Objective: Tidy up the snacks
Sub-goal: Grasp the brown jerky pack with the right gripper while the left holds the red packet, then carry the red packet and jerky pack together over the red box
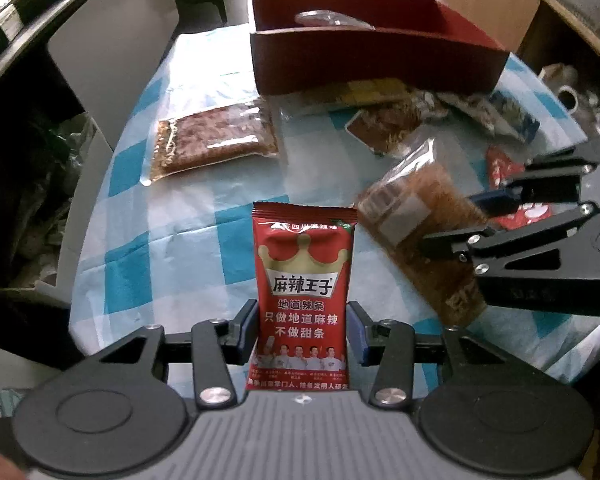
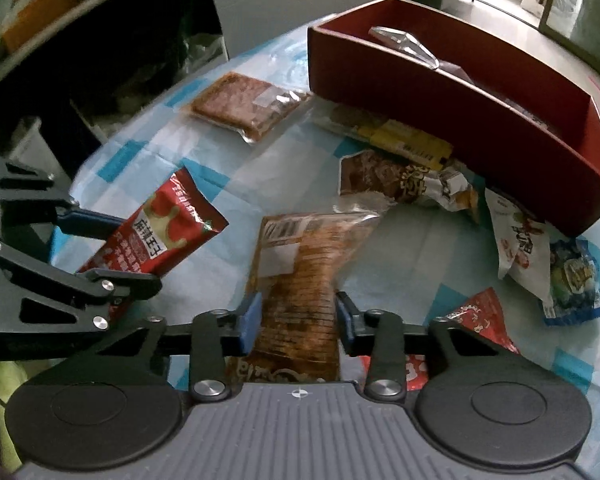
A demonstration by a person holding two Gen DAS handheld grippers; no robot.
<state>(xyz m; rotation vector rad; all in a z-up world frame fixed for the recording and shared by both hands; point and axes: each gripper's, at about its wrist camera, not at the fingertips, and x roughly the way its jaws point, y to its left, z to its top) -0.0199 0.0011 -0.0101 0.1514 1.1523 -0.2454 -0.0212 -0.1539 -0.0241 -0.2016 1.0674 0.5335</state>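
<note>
My left gripper (image 1: 303, 332) is shut on a red spicy-strip packet (image 1: 303, 280) with a gold crown, held upright above the checked tablecloth; the same packet shows in the right wrist view (image 2: 156, 236). My right gripper (image 2: 296, 320) is shut on a clear packet of brown snack (image 2: 296, 280), also seen in the left wrist view (image 1: 416, 224). A dark red open box (image 1: 372, 52) stands at the far side of the table, with a clear wrapper inside it (image 2: 404, 42).
A flat vacuum pack of brown snack (image 1: 216, 136) lies left of the box. Several loose packets lie by the box front: yellow (image 2: 404, 136), brown-and-white (image 2: 404, 184), white (image 2: 520, 244), blue (image 2: 576, 276), red (image 2: 480, 316). The table edge curves away at left.
</note>
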